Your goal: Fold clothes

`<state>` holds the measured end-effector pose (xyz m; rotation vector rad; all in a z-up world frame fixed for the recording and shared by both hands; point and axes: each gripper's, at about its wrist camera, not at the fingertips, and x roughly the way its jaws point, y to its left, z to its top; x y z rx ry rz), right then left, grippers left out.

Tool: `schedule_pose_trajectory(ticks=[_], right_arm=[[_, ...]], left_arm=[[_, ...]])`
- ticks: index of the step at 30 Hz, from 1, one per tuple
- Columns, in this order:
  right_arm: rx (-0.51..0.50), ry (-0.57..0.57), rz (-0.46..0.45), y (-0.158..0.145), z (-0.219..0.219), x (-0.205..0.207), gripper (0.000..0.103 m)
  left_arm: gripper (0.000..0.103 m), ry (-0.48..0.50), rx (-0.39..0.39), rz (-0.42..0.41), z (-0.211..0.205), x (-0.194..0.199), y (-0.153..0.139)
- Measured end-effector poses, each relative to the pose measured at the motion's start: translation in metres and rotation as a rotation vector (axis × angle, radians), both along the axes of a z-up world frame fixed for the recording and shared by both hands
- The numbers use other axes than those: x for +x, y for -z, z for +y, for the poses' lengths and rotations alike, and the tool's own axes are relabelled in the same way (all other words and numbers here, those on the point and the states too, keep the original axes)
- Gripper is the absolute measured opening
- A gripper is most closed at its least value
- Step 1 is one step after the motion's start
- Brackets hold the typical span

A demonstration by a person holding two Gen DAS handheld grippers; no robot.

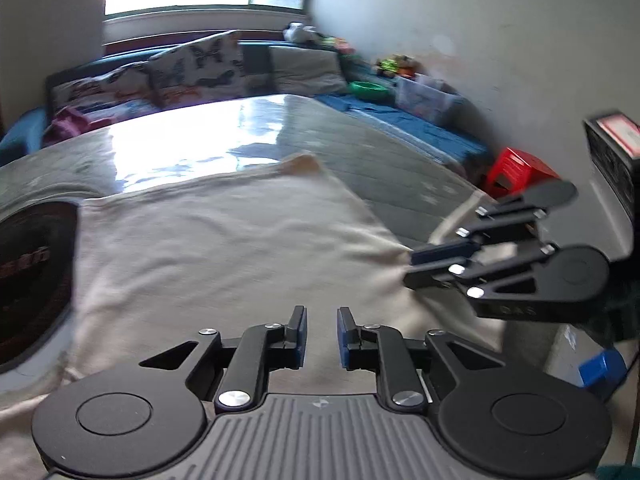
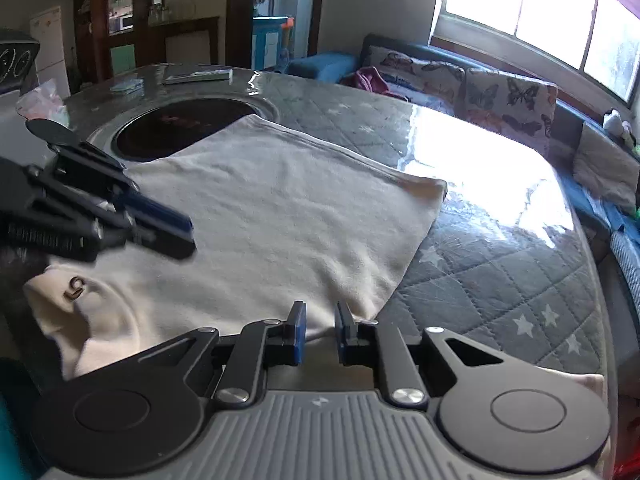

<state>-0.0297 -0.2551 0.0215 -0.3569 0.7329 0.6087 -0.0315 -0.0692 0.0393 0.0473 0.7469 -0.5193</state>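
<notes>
A cream garment [image 1: 224,248] lies folded flat on the table [image 2: 500,280], which has a grey quilted star cover. Its near part [image 2: 248,232] hangs over the table's front edge, with a small ring mark [image 2: 76,284] on a loose flap. My left gripper [image 1: 322,336] hovers over the garment's near edge, jaws a little apart with nothing between the pads; it shows again as the left gripper [image 2: 190,238]. My right gripper [image 2: 320,332] is slightly open at the garment's right near corner, cloth showing in the gap, and appears as the right gripper [image 1: 408,268] with wrinkles running toward its tips.
A dark round inset [image 2: 180,128] sits in the table, partly under the garment's far left corner. Flat booklets [image 2: 200,76] lie at the far end. A sofa with butterfly cushions [image 2: 508,96] runs under the window. A red stool [image 1: 516,172] stands by the wall.
</notes>
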Motion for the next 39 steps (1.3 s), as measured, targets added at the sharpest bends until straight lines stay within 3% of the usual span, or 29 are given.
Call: schedule_pose_trajectory(ticks=[9, 14, 18, 25, 28, 33, 38, 39], right_arm=[[-0.011, -0.065, 0.011, 0.005, 0.000, -0.033, 0.016], [0.039, 0.016, 0.019, -0.002, -0.021, -0.040, 0.018], [0.057, 0.166, -0.006, -0.010, -0.056, -0.036, 0.020], [0.077, 0.523, -0.039, -0.003, -0.135, -0.013, 0.022], [0.097, 0.634, -0.043, 0.004, -0.162, -0.005, 0.027], [0.178, 0.768, -0.021, 0.018, -0.191, 0.008, 0.028], [0.222, 0.810, -0.021, 0.029, -0.197, 0.011, 0.027], [0.222, 0.815, -0.027, 0.029, -0.196, 0.010, 0.018]], left_arm=[[0.029, 0.095, 0.074, -0.005, -0.028, -0.019, 0.017], [0.031, 0.106, 0.089, -0.016, -0.032, -0.020, 0.017], [0.031, 0.115, 0.070, -0.036, -0.034, -0.020, 0.010], [0.031, 0.164, 0.062, -0.045, -0.050, -0.019, 0.008], [0.031, 0.176, 0.067, -0.042, -0.057, -0.020, 0.010], [0.031, 0.182, 0.070, -0.032, -0.062, -0.021, 0.013], [0.031, 0.189, 0.074, -0.020, -0.065, -0.023, 0.015], [0.031, 0.190, 0.075, -0.017, -0.066, -0.023, 0.016]])
